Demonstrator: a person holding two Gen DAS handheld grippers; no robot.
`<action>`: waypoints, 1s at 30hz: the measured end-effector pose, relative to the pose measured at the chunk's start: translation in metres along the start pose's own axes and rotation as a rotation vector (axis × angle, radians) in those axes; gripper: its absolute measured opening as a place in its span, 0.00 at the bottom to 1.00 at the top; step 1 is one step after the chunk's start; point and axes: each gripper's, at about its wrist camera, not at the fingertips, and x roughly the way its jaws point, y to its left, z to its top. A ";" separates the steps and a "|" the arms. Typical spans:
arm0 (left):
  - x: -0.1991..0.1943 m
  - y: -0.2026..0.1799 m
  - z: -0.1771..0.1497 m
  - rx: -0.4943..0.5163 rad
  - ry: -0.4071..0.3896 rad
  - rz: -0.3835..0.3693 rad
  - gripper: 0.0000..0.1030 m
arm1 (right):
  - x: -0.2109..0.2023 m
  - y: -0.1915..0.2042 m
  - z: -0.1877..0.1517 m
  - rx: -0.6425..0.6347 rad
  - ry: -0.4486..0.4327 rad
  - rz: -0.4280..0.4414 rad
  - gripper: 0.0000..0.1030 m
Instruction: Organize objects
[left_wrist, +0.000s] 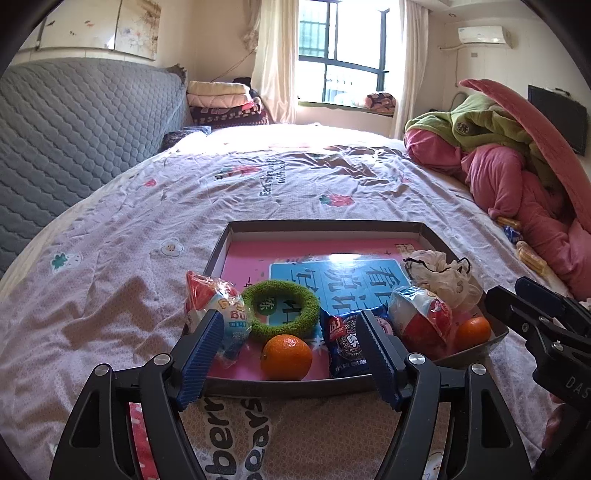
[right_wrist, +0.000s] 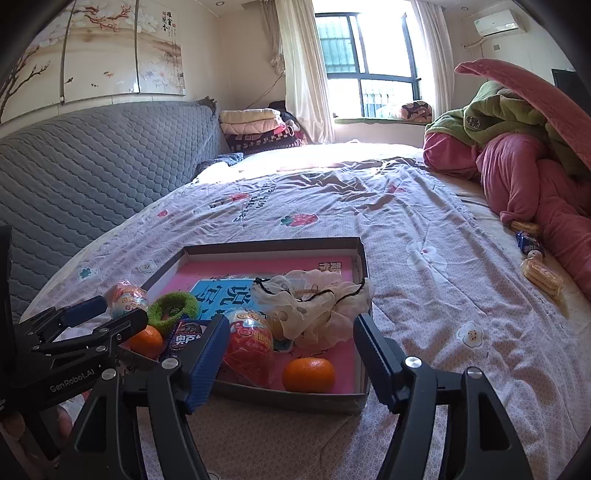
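Observation:
A shallow cardboard box (left_wrist: 325, 226) with a pink bottom lies on the bedsheet. In it are two oranges (left_wrist: 286, 357) (left_wrist: 472, 330), a green hair ring (left_wrist: 308, 314), a dark snack packet (left_wrist: 345, 343), two wrapped toy eggs (left_wrist: 214, 299) (left_wrist: 424, 317) and a white scrunchie (left_wrist: 439, 273). My left gripper (left_wrist: 288, 328) hovers open over the box's near edge, in front of the left orange, with nothing held. My right gripper (right_wrist: 291, 325) is open too, above the near right part of the box (right_wrist: 273, 245), facing the other orange (right_wrist: 308, 374) and an egg (right_wrist: 247, 347).
Wafer packs (right_wrist: 543, 275) and a blue packet (right_wrist: 530, 242) lie at the bed's right edge beside a heap of pink and green bedding (right_wrist: 517, 166). A grey quilted headboard (right_wrist: 92, 166) lines the left. Folded blankets (right_wrist: 251, 125) are stacked by the window.

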 end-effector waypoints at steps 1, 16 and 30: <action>-0.002 0.000 -0.001 -0.002 -0.001 0.002 0.74 | -0.002 0.002 0.000 0.001 -0.004 0.005 0.68; -0.036 -0.001 -0.021 0.012 -0.043 0.065 0.76 | -0.036 0.030 -0.011 -0.038 -0.080 0.000 0.85; -0.047 -0.002 -0.049 0.006 0.009 0.082 0.76 | -0.048 0.033 -0.033 -0.015 -0.054 -0.026 0.89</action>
